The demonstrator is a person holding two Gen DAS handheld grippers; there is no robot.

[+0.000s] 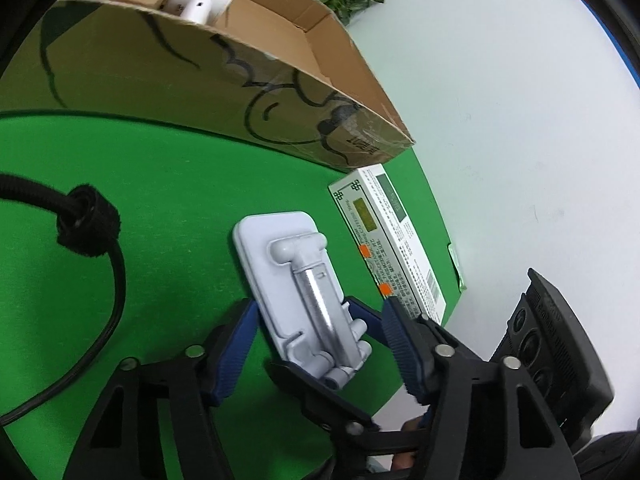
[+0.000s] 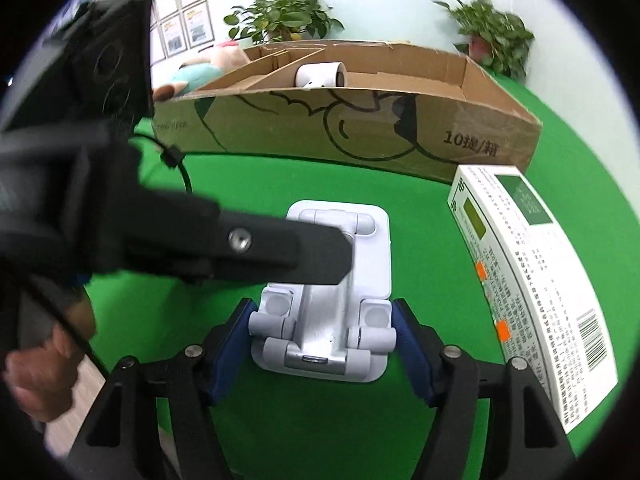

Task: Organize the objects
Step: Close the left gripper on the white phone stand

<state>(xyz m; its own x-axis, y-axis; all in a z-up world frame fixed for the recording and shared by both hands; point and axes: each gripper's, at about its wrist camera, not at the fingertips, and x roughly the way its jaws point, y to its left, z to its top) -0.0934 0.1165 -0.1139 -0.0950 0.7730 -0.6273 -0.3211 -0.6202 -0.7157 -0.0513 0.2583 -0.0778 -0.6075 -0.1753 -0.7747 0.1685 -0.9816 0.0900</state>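
Observation:
A pale grey folding phone stand (image 1: 296,280) lies flat on the green table cover (image 1: 160,208). My left gripper (image 1: 320,312) straddles its near end; its blue pads stand wide of it and it is open. In the right wrist view the stand (image 2: 332,280) sits between my right gripper's (image 2: 324,320) blue pads, which touch or nearly touch its hinge end. The left gripper's black finger (image 2: 280,252) crosses over the stand from the left.
An open cardboard box (image 2: 360,128) stands behind, holding a white cylindrical device (image 2: 320,74). A white printed carton (image 2: 532,272) lies to the right. A black cable (image 1: 80,240) runs at left. Potted plants (image 2: 280,16) and a plush toy (image 2: 200,72) are behind the box.

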